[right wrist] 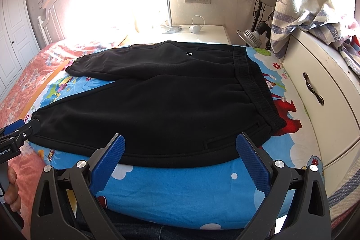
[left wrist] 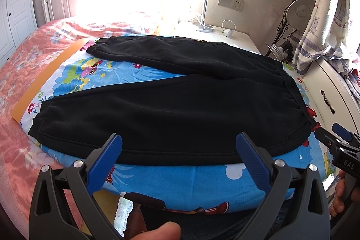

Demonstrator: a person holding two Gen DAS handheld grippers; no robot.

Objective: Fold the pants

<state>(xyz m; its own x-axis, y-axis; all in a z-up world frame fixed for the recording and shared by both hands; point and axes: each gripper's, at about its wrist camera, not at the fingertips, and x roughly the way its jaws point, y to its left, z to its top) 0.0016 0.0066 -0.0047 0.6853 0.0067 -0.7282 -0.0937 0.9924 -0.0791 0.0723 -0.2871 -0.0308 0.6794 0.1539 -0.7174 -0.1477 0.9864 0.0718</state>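
In the left wrist view, one pair of black pants (left wrist: 180, 105) is lying flat on a cartoon-print blue sheet (left wrist: 191, 181) across the middle of the frame, two legs reaching toward the left, the ribbed elastic waistband at the right. The fabric is looking soft and fleecy. The left gripper (left wrist: 178, 145) is hovering at the lower centre, its two fingers (left wrist: 105, 163) spread wide and released, holding nothing; their blue pads are ribbed, set on black plastic arms. The right gripper (left wrist: 335, 138) is entering at the right edge, near the waistband corner; its fingers' state cannot be told here. One white nightstand (left wrist: 225, 35) is standing at the upper centre.

In the right wrist view, the pants (right wrist: 168, 105) are filling the centre, waistband at the upper right beside a cream drawer cabinet (right wrist: 315, 91). The right gripper (right wrist: 180, 145) is hovering low at the near hem, its two fingers (right wrist: 254, 161) released and wide apart. The left gripper (right wrist: 22, 129) is showing at the left edge, by the leg cuff.
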